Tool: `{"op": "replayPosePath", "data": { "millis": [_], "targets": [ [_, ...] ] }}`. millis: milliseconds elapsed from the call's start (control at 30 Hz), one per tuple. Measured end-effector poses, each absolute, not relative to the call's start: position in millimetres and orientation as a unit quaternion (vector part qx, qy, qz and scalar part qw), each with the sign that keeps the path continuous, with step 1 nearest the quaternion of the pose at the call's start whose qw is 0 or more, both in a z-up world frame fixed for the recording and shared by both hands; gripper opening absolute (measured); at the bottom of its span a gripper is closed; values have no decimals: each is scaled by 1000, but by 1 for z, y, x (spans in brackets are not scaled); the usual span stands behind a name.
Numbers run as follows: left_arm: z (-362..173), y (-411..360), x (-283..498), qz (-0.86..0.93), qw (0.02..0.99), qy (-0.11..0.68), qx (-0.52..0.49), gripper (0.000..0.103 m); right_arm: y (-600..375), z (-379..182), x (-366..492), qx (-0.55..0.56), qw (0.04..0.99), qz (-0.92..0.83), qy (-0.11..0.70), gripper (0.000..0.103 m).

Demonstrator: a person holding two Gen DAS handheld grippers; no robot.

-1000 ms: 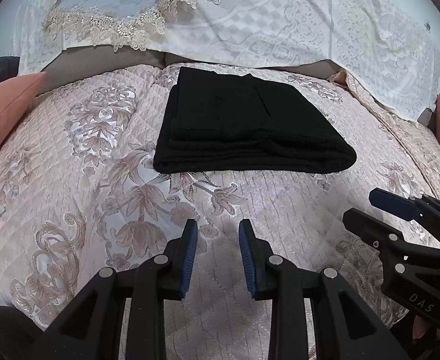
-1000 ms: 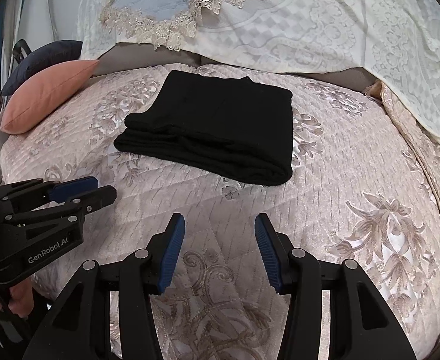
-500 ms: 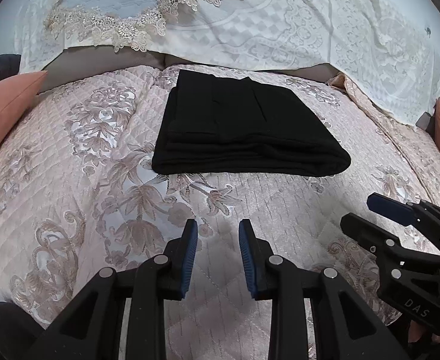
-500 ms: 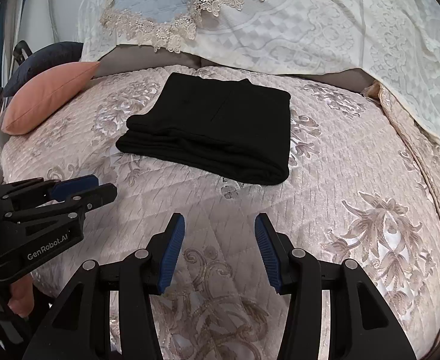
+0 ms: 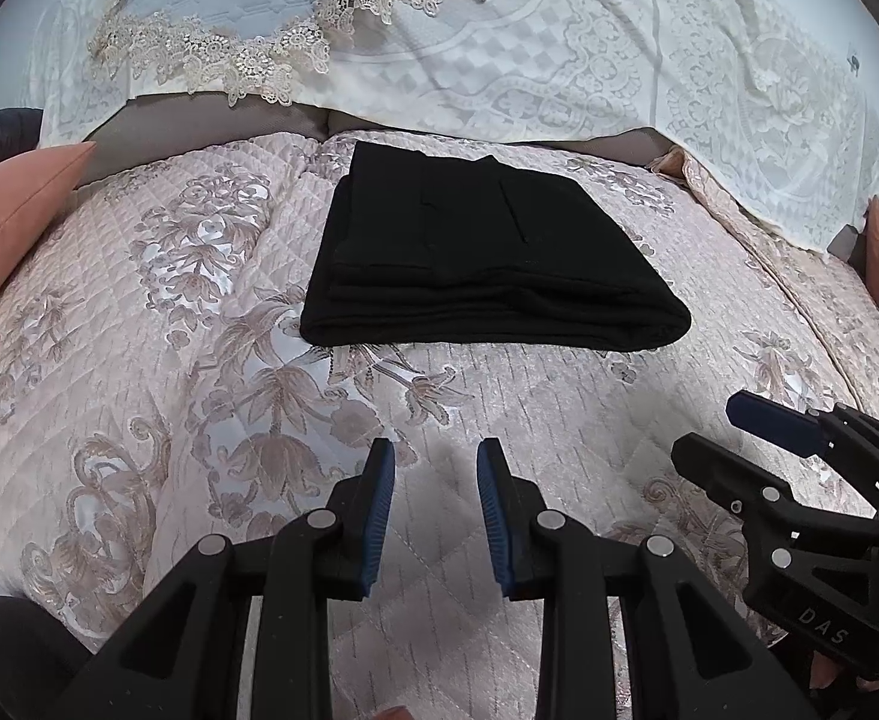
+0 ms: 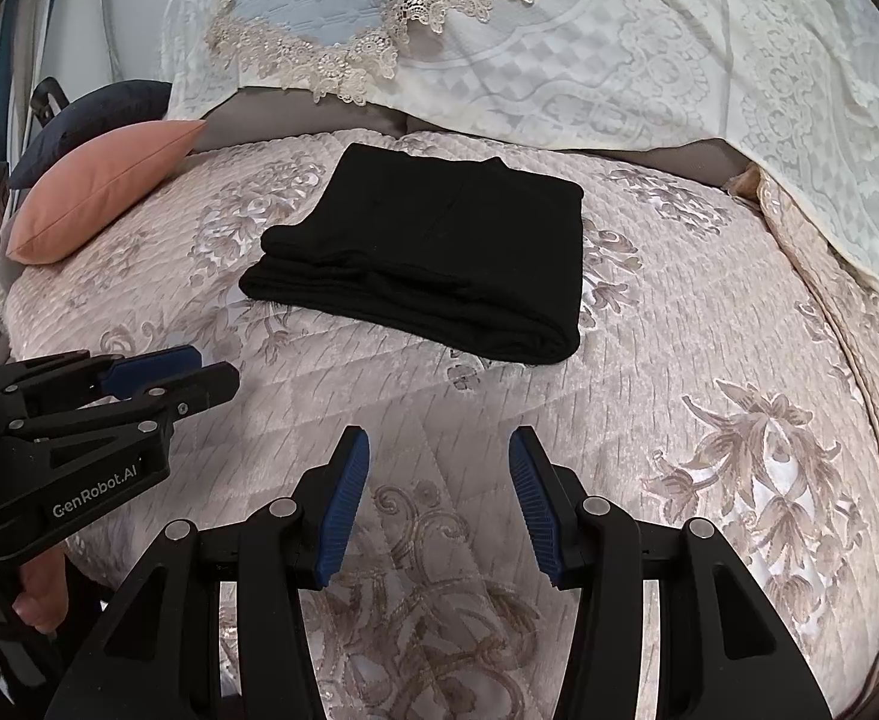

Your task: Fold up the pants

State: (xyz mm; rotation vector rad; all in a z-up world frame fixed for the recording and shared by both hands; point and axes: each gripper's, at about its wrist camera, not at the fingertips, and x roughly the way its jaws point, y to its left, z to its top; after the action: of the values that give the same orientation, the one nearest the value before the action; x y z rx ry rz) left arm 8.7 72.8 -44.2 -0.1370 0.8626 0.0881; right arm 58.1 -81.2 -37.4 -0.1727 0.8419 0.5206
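1. At the far left, a salmon-pink cushion (image 6: 103, 186) rests on the edge of a bed, with a dark cushion (image 6: 103, 105) behind it.
2. The left gripper (image 5: 430, 510) is poised above the quilted pink bedspread (image 5: 139, 360), angled downward. Its blue-padded jaws stand partly apart with nothing between them; only the quilt shows through the gap.
3. In the middle of the bed lie the black pants (image 5: 487, 258), folded into a neat flat rectangle with several layers stacked at the near edge. They sit well ahead of both grippers, touched by neither.
4. The pants look like soft, light knit fabric: limp, not slippery, likely to sag and unfold if lifted by one layer. The safest hold appears to be the thick rounded fold at the near right corner, or both near corners at once, pinching all the layers together.
5. The right gripper (image 6: 439, 498) is poised beside the left one, its jaws somewhat wider apart and likewise empty.
6. Behind, a white lace coverlet (image 6: 709, 60) drapes over the head of the bed.
7. The folding looks essentially finished.
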Motion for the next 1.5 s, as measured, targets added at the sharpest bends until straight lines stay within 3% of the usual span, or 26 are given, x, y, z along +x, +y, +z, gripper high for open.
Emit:
{"op": "replayPosePath", "data": {
  "millis": [1500],
  "targets": [
    [-39,69,5,48,907,414,-58,31,-79,-32,54,-88,877,254,399,49]
  ]
}}
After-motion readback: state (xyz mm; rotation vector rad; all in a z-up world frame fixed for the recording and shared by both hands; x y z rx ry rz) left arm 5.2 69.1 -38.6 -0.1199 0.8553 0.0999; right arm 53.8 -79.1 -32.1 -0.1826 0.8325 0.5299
